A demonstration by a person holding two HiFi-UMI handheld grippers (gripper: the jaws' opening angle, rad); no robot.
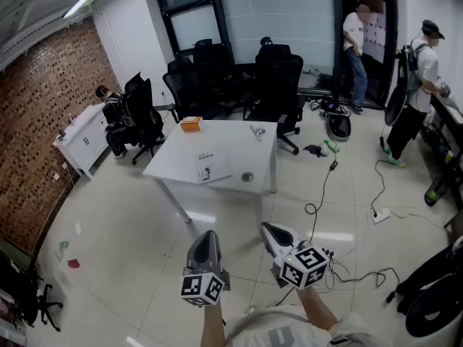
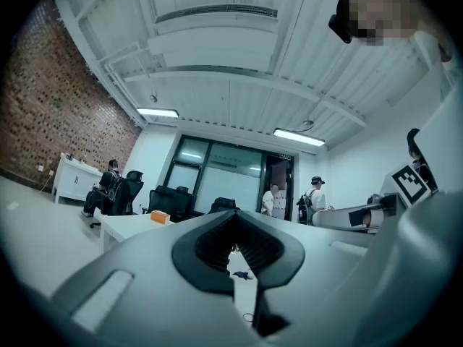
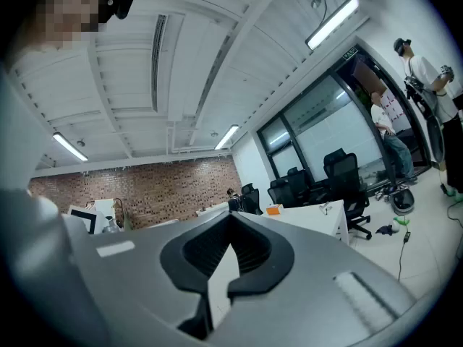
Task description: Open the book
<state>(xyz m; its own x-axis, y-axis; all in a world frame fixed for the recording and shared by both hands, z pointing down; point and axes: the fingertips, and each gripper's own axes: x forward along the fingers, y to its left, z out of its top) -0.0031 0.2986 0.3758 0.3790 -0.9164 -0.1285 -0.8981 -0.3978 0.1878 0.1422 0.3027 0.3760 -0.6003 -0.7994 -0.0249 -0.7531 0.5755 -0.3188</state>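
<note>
The book (image 1: 212,165), thin and white with dark print on its cover, lies closed near the front edge of a white table (image 1: 181,150) some way ahead of me. My left gripper (image 1: 207,238) and right gripper (image 1: 268,230) hang side by side over the floor, well short of the table. Both are shut with nothing between the jaws. In the left gripper view the left gripper (image 2: 235,219) points level at the table (image 2: 130,225). The right gripper (image 3: 230,221) points level at the table (image 3: 318,214) too. The book does not show in either gripper view.
An orange box (image 1: 190,123), a small metal tool (image 1: 257,131) and a round dark object (image 1: 247,176) also lie on the table. Black office chairs (image 1: 275,85) stand behind it. Cables (image 1: 362,273) trail over the floor at right. People (image 1: 416,85) stand at the back right; one sits at left (image 1: 116,118).
</note>
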